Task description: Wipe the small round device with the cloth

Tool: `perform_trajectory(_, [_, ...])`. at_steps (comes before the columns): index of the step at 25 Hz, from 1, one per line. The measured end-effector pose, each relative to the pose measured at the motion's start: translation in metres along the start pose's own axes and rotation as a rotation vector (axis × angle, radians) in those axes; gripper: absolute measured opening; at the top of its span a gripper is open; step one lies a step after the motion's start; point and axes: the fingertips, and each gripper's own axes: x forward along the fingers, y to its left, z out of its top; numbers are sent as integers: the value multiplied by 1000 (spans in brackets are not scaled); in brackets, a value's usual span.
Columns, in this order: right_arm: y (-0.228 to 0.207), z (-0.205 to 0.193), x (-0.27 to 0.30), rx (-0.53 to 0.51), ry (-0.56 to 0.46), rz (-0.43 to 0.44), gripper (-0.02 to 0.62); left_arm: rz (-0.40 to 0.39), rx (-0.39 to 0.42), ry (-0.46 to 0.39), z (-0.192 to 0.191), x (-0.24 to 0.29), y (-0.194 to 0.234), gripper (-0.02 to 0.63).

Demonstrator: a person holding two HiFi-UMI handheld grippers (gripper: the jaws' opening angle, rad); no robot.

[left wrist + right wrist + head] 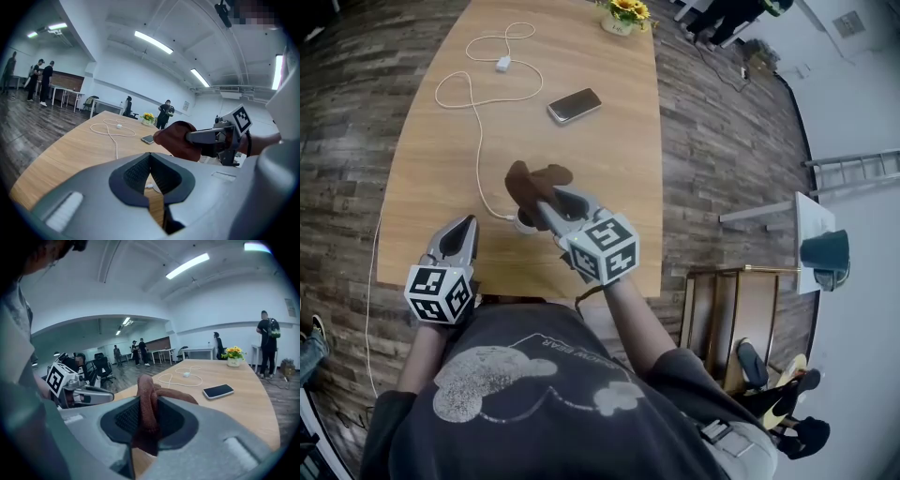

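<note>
Right gripper (546,207), cloth (534,182) upright between fingers (172,419)

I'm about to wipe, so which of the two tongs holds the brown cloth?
The right tongs, shut on the cloth; the left tongs are shut and empty.

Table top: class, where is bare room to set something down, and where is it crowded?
Bare table: between phone and right edge; also left of the cable. Crowded: near edge, around cloth and round device.
</note>
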Motion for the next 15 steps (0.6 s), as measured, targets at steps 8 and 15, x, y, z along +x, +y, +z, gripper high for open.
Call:
perform_trajectory(8, [59, -54, 40, -52, 142, 89, 75, 16, 3, -7, -2, -15, 7, 18])
perform_trajectory(15, [71, -97, 52, -18, 243, 100, 75, 18, -1, -2, -5, -25, 13, 18])
